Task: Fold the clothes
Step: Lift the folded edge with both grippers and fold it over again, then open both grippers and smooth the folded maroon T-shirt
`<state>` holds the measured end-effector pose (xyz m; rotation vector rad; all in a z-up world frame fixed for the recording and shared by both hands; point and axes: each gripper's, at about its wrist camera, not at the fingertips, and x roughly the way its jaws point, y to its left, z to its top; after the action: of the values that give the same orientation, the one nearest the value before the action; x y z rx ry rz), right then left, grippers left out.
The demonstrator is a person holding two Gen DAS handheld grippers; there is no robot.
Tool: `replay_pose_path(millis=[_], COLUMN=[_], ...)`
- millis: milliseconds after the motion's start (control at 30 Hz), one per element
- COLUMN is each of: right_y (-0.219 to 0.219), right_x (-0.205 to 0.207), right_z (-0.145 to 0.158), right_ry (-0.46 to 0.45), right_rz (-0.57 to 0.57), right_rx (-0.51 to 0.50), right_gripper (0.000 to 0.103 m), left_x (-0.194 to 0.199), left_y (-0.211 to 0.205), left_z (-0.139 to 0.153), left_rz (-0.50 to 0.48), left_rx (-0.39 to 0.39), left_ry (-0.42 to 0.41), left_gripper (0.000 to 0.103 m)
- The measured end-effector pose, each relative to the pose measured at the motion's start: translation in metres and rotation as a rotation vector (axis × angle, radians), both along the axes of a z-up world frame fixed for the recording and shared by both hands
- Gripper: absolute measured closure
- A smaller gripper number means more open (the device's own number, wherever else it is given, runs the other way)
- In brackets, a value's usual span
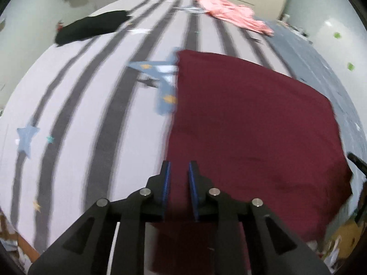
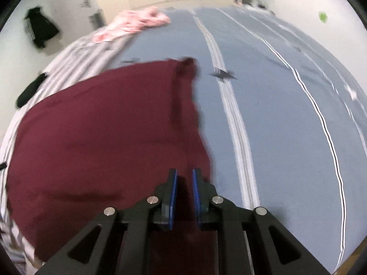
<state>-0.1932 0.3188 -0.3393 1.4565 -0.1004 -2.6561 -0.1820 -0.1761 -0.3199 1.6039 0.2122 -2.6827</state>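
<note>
A maroon garment [image 1: 252, 123] lies spread on the bed; it also shows in the right wrist view [image 2: 103, 128]. My left gripper [image 1: 179, 168] is over its near left edge, jaws a narrow gap apart, with maroon cloth running between the blue pads [image 1: 166, 190]. My right gripper [image 2: 184, 175] is over the near right edge, jaws likewise narrowly apart with cloth between the pads [image 2: 173, 197]. Both seem to pinch the near hem. The frames are motion-blurred.
The bed has a striped grey-and-white sheet [image 1: 91, 105] and a blue striped cover [image 2: 275, 114]. A pink garment [image 1: 231, 11] and a black garment [image 1: 91, 26] lie at the far side. White walls surround the bed. A dark item hangs on the wall [image 2: 40, 28].
</note>
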Motion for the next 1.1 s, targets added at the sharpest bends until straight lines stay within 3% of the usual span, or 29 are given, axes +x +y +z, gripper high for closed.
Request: replay_pose_path(millis=[167,267,433,500,533,600,633,667,700,967,1100], right_y=[-0.043,-0.029,0.014,0.018,0.019,0.02,0.022,0.024,0.027,0.032,0.035], right_x=[0.021,0.03,0.044,0.049,0.051,0.05,0.047,0.043,0.038,-0.051,-0.059], right_z=[-0.017,-0.035,-0.031,-0.024,-0.019,-0.002,0.005,0.01,0.014,-0.007,-0.024], right_ry=[-0.044,-0.074,-0.09,-0.1,-0.102,-0.075,-0.062,-0.051,-0.04,-0.051,-0.116], right_rz=[0.089,0.054,-0.019,-0.029,-0.04,-0.066,-0.082,-0.104,-0.121,-0.137,-0.117], right_rx=[-0.036,-0.033,-0.024,0.001,0.016,-0.011,-0.029,-0.05,-0.073,-0.152,-0.194], right_gripper=[0.084,0.086,0.087,0.086,0.081,0.075,0.068,0.052,0.043,0.04,0.04], left_x=[0.018,0.028,0.041,0.04,0.043,0.042,0.04,0.039,0.034,-0.028,-0.05], left_y=[0.015,-0.007,-0.013,-0.02,-0.025,-0.03,-0.031,-0.032,-0.033,-0.034,-0.034], left_z=[-0.029,-0.028,-0.006,0.007,0.014,0.026,0.031,0.037,0.04,0.048,0.046], left_rz=[-0.019,0.029,0.027,0.074,0.091,0.119,0.129,0.138,0.139,0.136,0.17], left_rx=[-0.015,0.029,-0.003,-0.04,-0.024,0.007,0.013,0.019,0.016,-0.005,0.02], left_ry=[-0.047,-0.043,-0.039,-0.025,-0.01,0.015,0.025,0.034,0.041,0.072,0.053], left_gripper=[0.086,0.087,0.087,0.077,0.076,0.063,0.06,0.055,0.053,0.05,0.05])
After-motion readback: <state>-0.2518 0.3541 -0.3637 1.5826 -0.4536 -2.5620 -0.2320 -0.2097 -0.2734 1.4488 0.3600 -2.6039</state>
